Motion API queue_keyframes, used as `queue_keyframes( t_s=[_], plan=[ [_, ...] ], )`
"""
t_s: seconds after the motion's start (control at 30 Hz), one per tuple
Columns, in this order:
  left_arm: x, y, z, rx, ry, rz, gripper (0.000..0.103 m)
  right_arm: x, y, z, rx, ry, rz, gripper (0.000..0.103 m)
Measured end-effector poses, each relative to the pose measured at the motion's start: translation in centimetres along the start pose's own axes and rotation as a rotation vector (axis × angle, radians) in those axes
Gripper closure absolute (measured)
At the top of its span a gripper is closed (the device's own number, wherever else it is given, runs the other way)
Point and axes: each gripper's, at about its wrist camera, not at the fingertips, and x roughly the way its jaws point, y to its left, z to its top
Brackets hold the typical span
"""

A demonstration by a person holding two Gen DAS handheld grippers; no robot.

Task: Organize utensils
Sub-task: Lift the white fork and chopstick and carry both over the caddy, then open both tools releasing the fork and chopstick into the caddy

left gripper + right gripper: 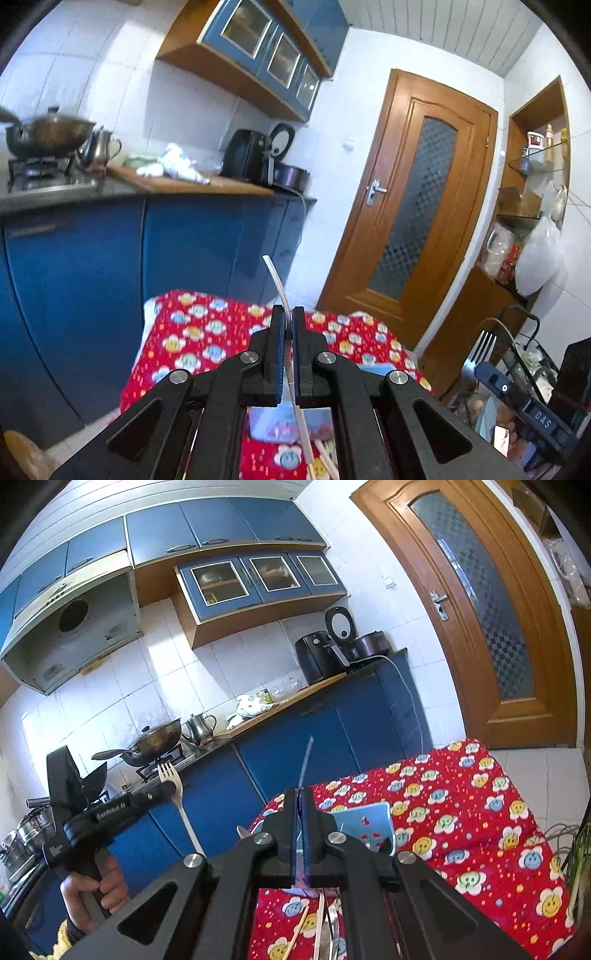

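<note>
The left gripper (287,314) pinches a pale plastic fork (174,788) by its handle, tines up, lifted clear of the bench (480,812) for sorting. The right gripper (300,794) clamps a metal fork (480,354) likewise. Each utensil shows edge-on in its own view; only the other camera reveals the tines. More utensils (325,923) lie below on the red cloth.
</note>
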Motion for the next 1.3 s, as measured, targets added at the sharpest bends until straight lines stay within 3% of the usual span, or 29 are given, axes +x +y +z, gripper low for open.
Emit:
queue_keyframes(
  t_s=[0.3,0.57,0.87,1.13,1.2,1.3],
  plan=[
    [3.0,-1.9,2.0,0.046,-0.084,0.026,0.1,2.0,1.0,2.8,-0.096,-0.061,-0.048,0.099],
    [6.8,-2.5,0.4,0.104,-0.092,0.077,0.1,5.5,0.4,3.5,-0.148,-0.109,-0.105,0.1],
    [10.1,-1.0,-2.5,0.105,-0.017,0.089,0.1,9.6,-2.2,1.2,-0.13,-0.036,-0.131,0.1],
    [11.5,-0.7,-4.5,0.103,0.059,0.065,0.1,10.6,-3.7,-0.1,-0.08,0.009,-0.13,0.099],
    [11.7,-0.6,-4.6,0.1,0.08,0.052,0.097,10.5,-3.8,-0.1,-0.068,0.013,-0.125,0.096],
    [11.6,-0.8,-4.7,0.097,0.095,0.05,0.079,10.4,-3.8,-0.1,-0.054,0.017,-0.116,0.086]
  ],
)
